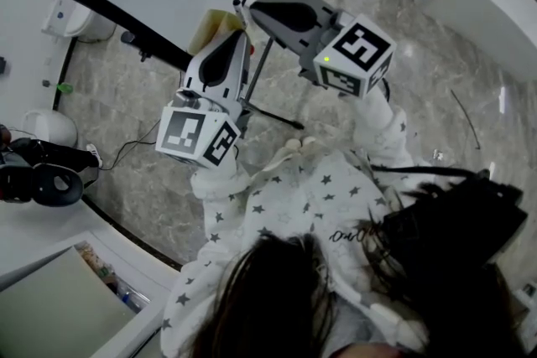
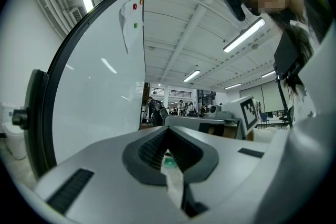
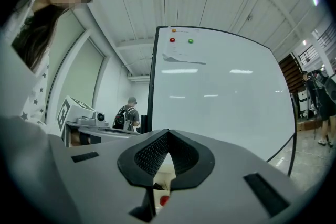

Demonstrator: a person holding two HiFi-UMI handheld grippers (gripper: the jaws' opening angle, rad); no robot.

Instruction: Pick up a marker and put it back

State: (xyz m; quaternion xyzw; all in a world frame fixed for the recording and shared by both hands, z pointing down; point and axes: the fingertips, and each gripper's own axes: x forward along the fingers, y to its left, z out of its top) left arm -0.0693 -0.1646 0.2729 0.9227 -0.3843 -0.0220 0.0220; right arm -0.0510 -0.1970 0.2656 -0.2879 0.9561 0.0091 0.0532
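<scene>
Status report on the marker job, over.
Left gripper shut on green-tipped marker. Right gripper shut, red-tipped thing below, hold unclear. Whiteboard close alongside.

whiteboard blocks ahead; open room beside it

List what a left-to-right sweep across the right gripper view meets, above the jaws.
star-print sleeve → marker cube → person with a backpack → whiteboard → people standing at the far right
</scene>
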